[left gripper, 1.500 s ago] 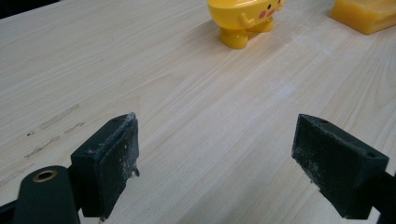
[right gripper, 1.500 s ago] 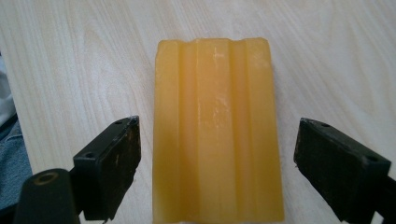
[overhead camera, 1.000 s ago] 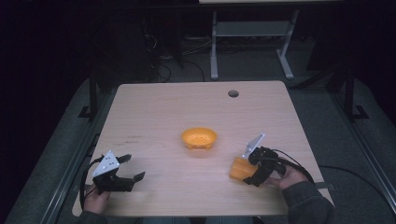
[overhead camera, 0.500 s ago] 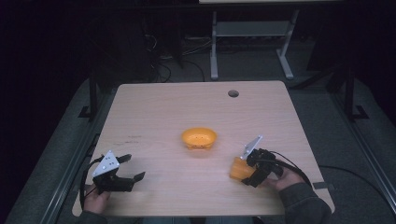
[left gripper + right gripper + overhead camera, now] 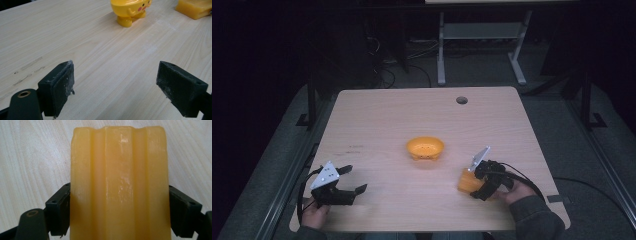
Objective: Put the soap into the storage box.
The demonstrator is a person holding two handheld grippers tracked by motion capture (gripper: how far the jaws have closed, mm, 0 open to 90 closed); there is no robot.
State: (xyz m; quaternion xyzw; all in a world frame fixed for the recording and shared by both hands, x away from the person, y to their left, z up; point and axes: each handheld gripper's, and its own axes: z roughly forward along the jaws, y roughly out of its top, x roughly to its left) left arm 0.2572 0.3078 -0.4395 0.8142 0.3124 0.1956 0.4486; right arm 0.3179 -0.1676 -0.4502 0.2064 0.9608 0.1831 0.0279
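A yellow-orange ridged block (image 5: 468,181) rests at the table's right front, and my right gripper (image 5: 476,182) is shut on it. In the right gripper view the block (image 5: 120,182) stands between both black jaws, which press its sides. A yellow bowl-shaped toy with small feet and a painted face (image 5: 425,148) sits in the middle of the table; it also appears at the top of the left gripper view (image 5: 130,10). My left gripper (image 5: 354,180) rests at the left front, open, with bare wood between its fingers (image 5: 58,85). The block (image 5: 193,8) lies far off in that view.
The light wooden table (image 5: 387,115) has a round cable hole (image 5: 461,100) at its back right. Beyond the far edge stands a white metal frame (image 5: 477,35) on a dark floor. Cables trail from both grippers off the front corners.
My right gripper with the block has shifted slightly toward the front of the table. The left gripper and the toy have not moved.
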